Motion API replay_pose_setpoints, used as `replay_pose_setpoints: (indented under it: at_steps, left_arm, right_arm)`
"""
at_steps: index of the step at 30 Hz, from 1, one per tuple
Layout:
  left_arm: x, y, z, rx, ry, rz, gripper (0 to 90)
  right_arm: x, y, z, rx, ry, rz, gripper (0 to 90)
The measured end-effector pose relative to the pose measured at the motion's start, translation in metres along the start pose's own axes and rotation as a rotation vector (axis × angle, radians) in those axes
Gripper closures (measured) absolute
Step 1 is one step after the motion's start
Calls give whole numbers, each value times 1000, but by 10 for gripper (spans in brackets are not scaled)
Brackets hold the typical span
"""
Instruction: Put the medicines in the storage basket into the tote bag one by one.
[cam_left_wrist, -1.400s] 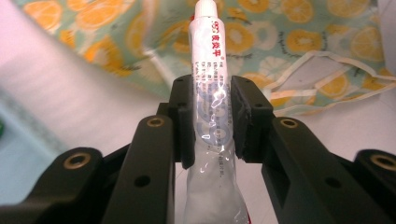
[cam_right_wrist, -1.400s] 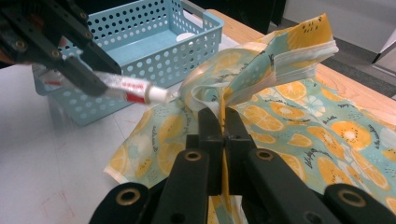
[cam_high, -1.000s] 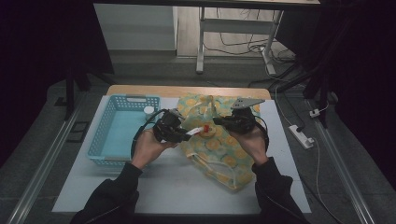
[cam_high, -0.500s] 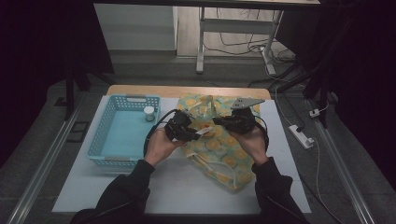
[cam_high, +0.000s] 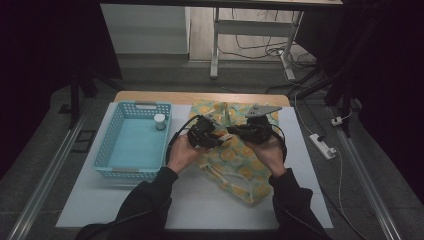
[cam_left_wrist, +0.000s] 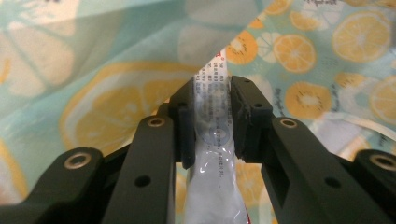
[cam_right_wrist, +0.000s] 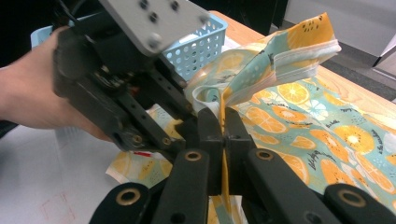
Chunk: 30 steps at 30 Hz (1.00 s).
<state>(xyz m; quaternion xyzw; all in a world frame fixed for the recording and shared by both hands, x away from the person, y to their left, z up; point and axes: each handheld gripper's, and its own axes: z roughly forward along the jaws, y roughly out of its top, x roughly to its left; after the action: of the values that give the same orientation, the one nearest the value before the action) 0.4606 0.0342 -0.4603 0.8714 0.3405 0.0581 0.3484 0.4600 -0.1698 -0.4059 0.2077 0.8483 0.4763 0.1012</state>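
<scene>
Since a second ago, the left gripper (cam_high: 224, 139) has travelled from beside the blue basket (cam_high: 116, 163) to the mouth of the citrus-print bag (cam_high: 247, 172), meeting the right gripper (cam_high: 231, 131) there. Its jaws are clamped on a clear plastic packet (cam_left_wrist: 214, 140), whose tip already sits under the raised fabric edge. The right gripper (cam_right_wrist: 223, 122) is pinched tight on the bag's rim, lifting it off the table beside the basket. To do this well, I would keep the rim high and taut, slide the packet deep into the bag, and release only once it is well inside.
</scene>
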Motion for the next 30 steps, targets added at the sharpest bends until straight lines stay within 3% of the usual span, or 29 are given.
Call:
replay_pose_setpoints:
  at_steps: [10, 26, 30]
  left_arm:
    - [8, 8, 19, -20, 54, -28, 714]
    - [22, 11, 47, -22, 95, -70, 705]
    - [21, 12, 43, -46, 95, -70, 567]
  right_arm:
    - [1, 0, 3, 4, -1, -1, 897]
    - [1, -1, 5, 16, -19, 3, 897]
    - [0, -1, 5, 13, -20, 7, 897]
